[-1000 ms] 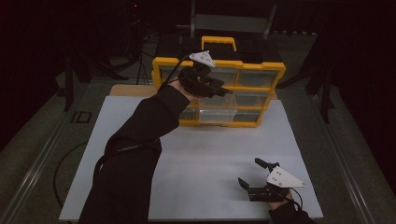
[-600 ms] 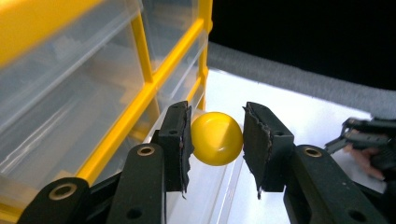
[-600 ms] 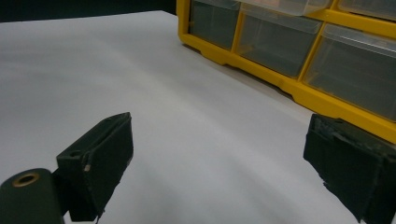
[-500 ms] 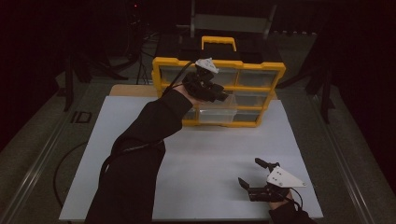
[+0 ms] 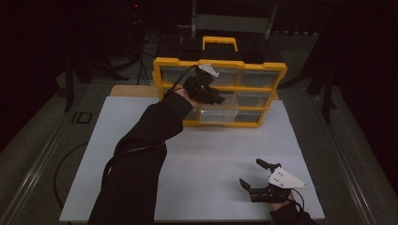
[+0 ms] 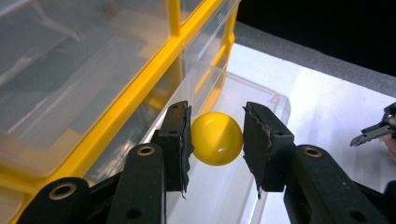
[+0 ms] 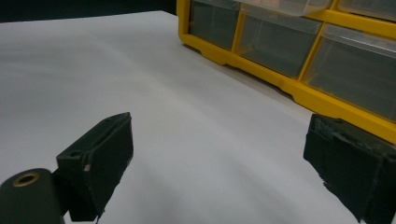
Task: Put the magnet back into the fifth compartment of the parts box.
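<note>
Fingers [image 6: 175, 140] of my left gripper [image 5: 206, 89] sit slightly apart around a yellow ball [image 6: 217, 138] over a pulled-out clear drawer [image 6: 261, 98] of the organizer [image 5: 220, 65] at twelve o'clock. My right gripper [image 5: 256, 176], at five o'clock, gapes wide over the white table [image 5: 197, 159]; dark room around.
</note>
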Demonstrator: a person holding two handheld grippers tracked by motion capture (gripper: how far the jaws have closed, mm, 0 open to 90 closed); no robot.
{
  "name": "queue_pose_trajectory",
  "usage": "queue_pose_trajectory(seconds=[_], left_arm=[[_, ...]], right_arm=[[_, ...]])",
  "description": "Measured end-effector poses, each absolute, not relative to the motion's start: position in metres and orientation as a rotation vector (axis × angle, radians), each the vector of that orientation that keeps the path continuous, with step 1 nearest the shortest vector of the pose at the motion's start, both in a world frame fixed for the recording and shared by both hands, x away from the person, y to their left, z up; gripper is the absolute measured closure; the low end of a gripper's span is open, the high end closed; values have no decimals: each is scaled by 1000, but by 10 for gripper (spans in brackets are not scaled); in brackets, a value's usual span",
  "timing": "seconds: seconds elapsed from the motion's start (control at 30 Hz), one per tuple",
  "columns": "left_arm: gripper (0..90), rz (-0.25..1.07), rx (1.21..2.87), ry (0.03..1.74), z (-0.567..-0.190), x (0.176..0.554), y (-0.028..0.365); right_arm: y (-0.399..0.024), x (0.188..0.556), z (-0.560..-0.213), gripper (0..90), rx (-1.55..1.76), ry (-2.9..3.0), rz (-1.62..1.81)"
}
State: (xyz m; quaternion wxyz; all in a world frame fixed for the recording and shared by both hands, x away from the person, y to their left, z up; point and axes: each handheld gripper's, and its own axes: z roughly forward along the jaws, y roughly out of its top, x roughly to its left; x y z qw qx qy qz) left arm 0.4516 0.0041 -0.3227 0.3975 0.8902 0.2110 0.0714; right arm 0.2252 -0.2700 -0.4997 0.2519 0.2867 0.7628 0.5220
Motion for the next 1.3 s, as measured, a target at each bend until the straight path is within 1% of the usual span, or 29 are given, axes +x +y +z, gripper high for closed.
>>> queue_pose_trajectory(seconds=[0.07, 0.5, 0.63, 0.9, 0.93, 1.0, 1.03, 1.13, 1.17, 1.27, 1.3], left_arm=[[626, 198, 2269, 545, -323, 452, 4], [625, 131, 2316, 624, -329, 457, 0], [624, 144, 2328, 629, -329, 456, -1], [616, 173, 2261, 623, -322, 453, 1], [566, 177, 2250, 633, -322, 452, 2], [421, 177, 2242, 639, -321, 451, 2], [382, 179, 2237, 640, -321, 450, 3], [297, 183, 2224, 642, -320, 449, 6], [294, 186, 2220, 643, -320, 448, 7], [238, 176, 2204, 628, -319, 444, 11], [232, 176, 2204, 628, -319, 444, 11]], right_arm=[[-270, 225, -500, 84, 780, 2076, 1420], [-270, 225, -500, 85, 781, 2076, 1423], [-270, 225, -500, 85, 783, 2075, 1425], [-270, 225, -500, 84, 781, 2075, 1424], [-270, 225, -500, 84, 781, 2076, 1424], [-270, 225, -500, 84, 781, 2076, 1423], [-270, 225, -500, 84, 782, 2077, 1421], [-270, 225, -499, 84, 783, 2076, 1420], [-270, 225, -499, 84, 782, 2075, 1418], [-270, 225, -499, 84, 779, 2074, 1417], [-270, 225, -499, 84, 779, 2074, 1417]])
